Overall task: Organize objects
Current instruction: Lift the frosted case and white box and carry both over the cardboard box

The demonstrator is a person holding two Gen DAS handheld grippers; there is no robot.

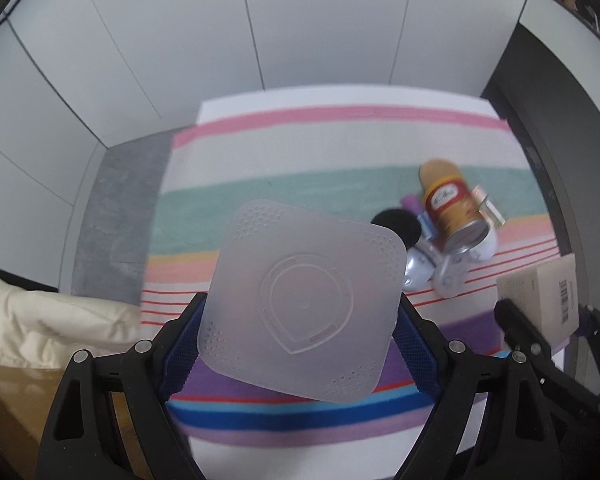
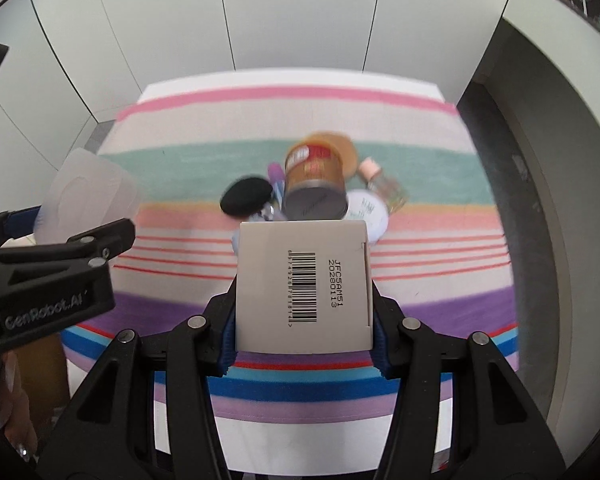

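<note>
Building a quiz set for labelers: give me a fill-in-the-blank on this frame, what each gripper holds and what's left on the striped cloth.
1. The left gripper is shut on a frosted translucent square ____ with rounded corners.
2. The right gripper holds a beige cardboard box printed with a black ____.
3. The gold and red cylindrical can lies on its ____ on the striped cloth.
4. Left of the can sits a round ____ puff.

Missing words: lid; barcode; side; black
</note>
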